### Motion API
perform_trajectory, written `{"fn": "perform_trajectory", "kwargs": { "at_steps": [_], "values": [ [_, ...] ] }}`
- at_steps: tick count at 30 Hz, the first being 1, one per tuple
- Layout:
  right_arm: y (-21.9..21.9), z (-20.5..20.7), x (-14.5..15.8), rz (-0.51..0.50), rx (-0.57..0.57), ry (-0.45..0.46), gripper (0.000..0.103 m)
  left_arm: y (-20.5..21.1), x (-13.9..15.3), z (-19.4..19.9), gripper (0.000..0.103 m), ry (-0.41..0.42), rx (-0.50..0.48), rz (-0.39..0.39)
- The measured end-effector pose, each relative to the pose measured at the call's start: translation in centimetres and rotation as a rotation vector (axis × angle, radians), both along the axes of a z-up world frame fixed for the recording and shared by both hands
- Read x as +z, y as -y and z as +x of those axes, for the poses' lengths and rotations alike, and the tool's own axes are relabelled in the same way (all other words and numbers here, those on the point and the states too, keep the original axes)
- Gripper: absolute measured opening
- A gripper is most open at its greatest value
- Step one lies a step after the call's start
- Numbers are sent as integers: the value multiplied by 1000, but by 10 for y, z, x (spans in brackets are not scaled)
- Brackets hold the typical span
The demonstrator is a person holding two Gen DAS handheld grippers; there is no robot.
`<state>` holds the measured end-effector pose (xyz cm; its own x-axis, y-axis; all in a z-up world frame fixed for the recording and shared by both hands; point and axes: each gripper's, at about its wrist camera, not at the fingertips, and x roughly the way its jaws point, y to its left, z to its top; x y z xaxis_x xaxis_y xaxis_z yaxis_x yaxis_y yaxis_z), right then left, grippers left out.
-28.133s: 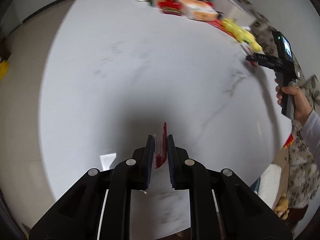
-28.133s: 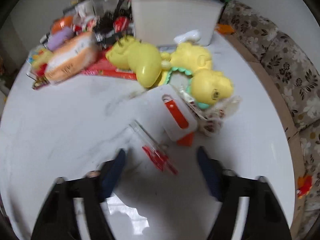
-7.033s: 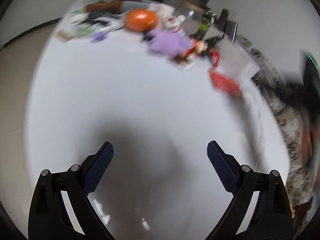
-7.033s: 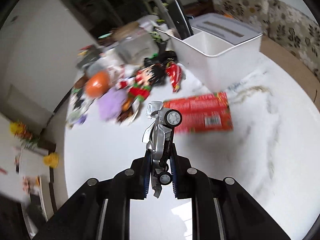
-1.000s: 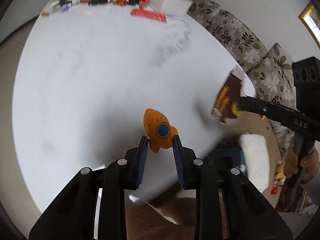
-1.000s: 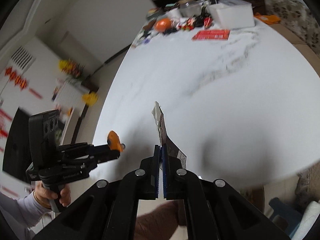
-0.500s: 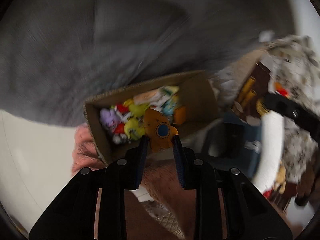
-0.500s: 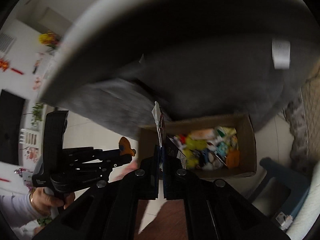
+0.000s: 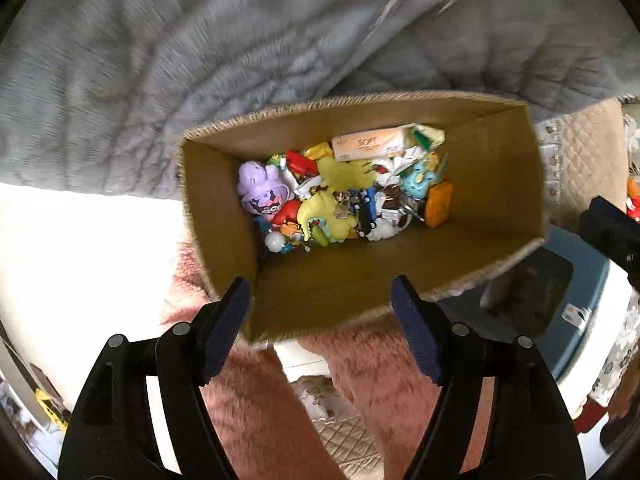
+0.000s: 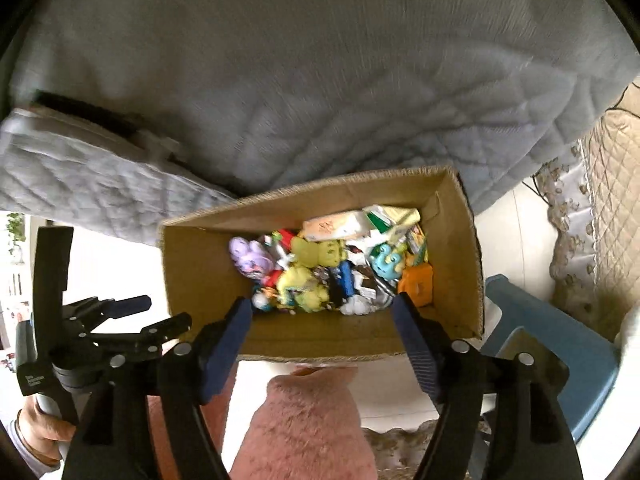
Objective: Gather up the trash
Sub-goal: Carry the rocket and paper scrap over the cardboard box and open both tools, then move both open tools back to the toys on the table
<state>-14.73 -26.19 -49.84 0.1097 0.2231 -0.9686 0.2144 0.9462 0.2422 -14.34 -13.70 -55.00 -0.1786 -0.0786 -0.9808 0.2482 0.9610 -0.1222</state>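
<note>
A brown cardboard box (image 9: 224,216) stands on the floor below the table; it also shows in the right wrist view (image 10: 192,264). It holds several toys and wrappers: a purple plush (image 9: 262,188), yellow toys (image 9: 332,200), an orange piece (image 9: 438,204) and a tissue pack (image 9: 372,142). My left gripper (image 9: 320,312) is open and empty above the box's near wall. My right gripper (image 10: 322,332) is open and empty above the same box. The left gripper also shows at the left of the right wrist view (image 10: 132,316).
A grey quilted cloth (image 9: 200,40) hangs over the table above the box. The person's pink fleece-clad legs (image 10: 304,428) are just below the box. A blue plastic stool (image 10: 548,348) stands at the right. Pale tile floor (image 9: 80,240) lies at the left.
Both grippers have opened over the box. The orange rocket toy has left my left gripper and the wrapper has left my right gripper. Both views have moved closer to the box.
</note>
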Motion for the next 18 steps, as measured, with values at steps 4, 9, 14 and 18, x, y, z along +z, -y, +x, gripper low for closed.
{"fn": "perform_trajectory", "kwargs": {
  "at_steps": [4,9,14,18],
  "values": [
    [7,-7,65,45,-25,94,76,0,70,-2,71,60,-45,-44],
    [6,2,177,75,-28,278,89,-3,192,4,79,140,-94,-159],
    [-8,41,285,48,-35,521,98,-12,298,33,88,373,-156,-200],
    [-27,100,323,27,-40,601,98,-34,343,80,89,520,-118,-195]
  ]
}}
